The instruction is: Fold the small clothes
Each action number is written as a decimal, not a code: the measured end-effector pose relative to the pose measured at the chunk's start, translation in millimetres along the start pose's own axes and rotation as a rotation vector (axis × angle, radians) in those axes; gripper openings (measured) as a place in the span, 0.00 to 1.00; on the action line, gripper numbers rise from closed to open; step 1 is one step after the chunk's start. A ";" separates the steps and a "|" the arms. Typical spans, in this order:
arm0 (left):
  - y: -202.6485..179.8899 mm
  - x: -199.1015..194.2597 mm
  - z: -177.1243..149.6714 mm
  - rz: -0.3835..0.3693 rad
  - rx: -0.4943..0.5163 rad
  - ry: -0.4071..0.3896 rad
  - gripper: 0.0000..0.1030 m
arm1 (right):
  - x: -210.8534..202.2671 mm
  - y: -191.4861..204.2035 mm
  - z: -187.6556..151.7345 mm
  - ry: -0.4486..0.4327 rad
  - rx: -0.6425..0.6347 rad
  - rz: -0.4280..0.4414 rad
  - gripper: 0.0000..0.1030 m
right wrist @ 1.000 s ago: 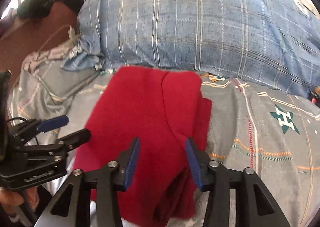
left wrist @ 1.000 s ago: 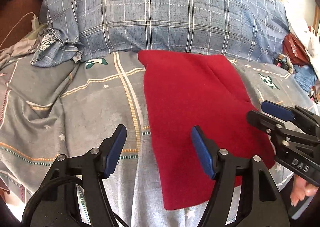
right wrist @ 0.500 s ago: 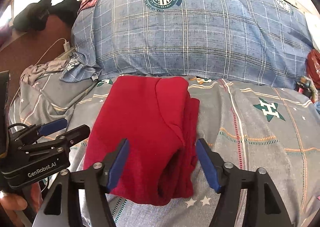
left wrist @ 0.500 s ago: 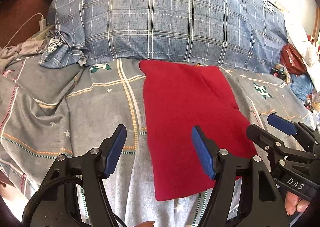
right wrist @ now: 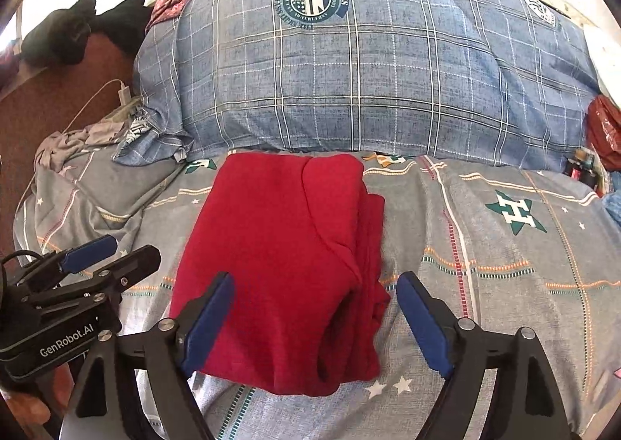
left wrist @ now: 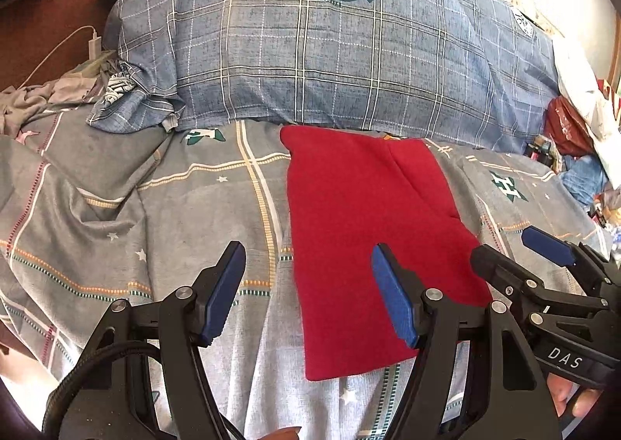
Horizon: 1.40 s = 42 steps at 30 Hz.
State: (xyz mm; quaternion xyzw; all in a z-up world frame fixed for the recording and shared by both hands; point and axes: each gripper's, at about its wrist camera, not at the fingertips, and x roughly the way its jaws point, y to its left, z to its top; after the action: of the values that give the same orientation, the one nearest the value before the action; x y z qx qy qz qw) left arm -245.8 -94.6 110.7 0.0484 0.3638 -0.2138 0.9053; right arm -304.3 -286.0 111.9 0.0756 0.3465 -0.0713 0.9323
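Note:
A red garment lies folded lengthwise on the grey patterned bedsheet, its far end at the blue plaid pillow. In the right wrist view the garment shows a folded-over layer along its right side. My left gripper is open and empty, above the garment's near left edge. My right gripper is open and empty, above the garment's near end. Each gripper shows in the other's view: the right gripper at the right, the left gripper at the left.
A big blue plaid pillow lies across the back of the bed. Crumpled grey cloth and a white charger cable lie at the left. Red bags and clutter sit at the right edge.
Both grippers have drawn back and up from the garment. The right gripper's jaws have opened wider. The garment lies still.

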 end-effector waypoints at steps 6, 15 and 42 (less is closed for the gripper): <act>2.0 -0.5 0.5 0.001 -0.007 -0.007 0.66 | 1.2 0.5 2.6 0.008 -0.010 0.003 0.82; 5.8 3.4 -0.2 -0.001 -0.018 0.005 0.66 | 7.3 3.8 -0.1 0.031 0.000 0.006 0.83; 8.7 13.8 -0.3 0.003 -0.030 0.019 0.66 | 18.7 18.0 -0.8 0.057 -0.006 0.009 0.83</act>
State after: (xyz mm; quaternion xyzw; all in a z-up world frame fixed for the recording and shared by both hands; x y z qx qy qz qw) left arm -233.4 -91.6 100.5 0.0377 0.3755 -0.2065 0.9028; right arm -287.4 -269.8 100.7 0.0764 0.3730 -0.0639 0.9225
